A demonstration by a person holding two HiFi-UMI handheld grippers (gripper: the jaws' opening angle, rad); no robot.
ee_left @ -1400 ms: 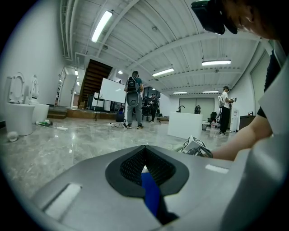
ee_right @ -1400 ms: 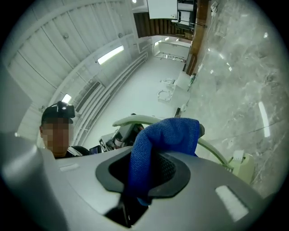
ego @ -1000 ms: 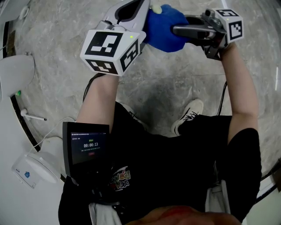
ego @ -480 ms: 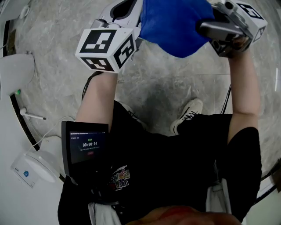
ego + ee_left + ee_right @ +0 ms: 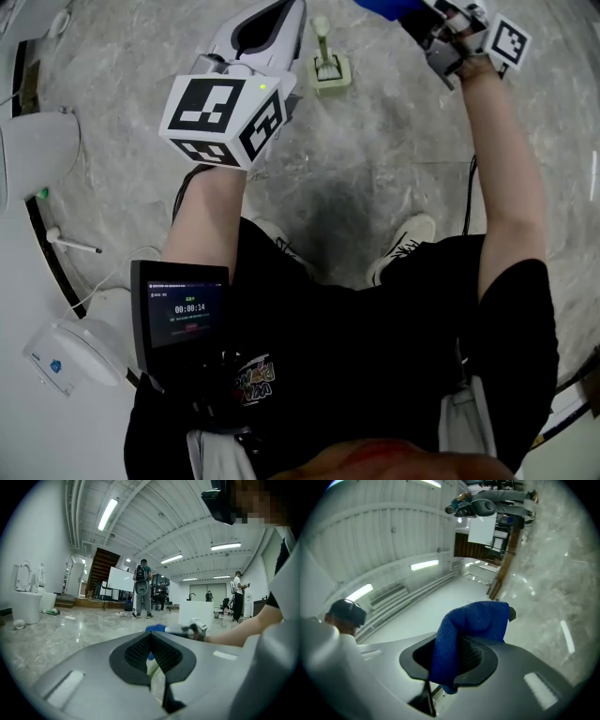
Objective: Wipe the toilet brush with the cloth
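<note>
Above floor, right tongs clamp cloth, left tongs pinch toilet brush

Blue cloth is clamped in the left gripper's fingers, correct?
Not quite. The blue cloth is clamped in the fingers of the right gripper, not the left. The right gripper view shows it pinched between them and draped over the front.

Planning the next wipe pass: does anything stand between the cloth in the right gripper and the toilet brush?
Nothing visible. The cloth, clamped in the right gripper, is apart from the toilet brush in the left gripper; only floor shows between them.
</note>
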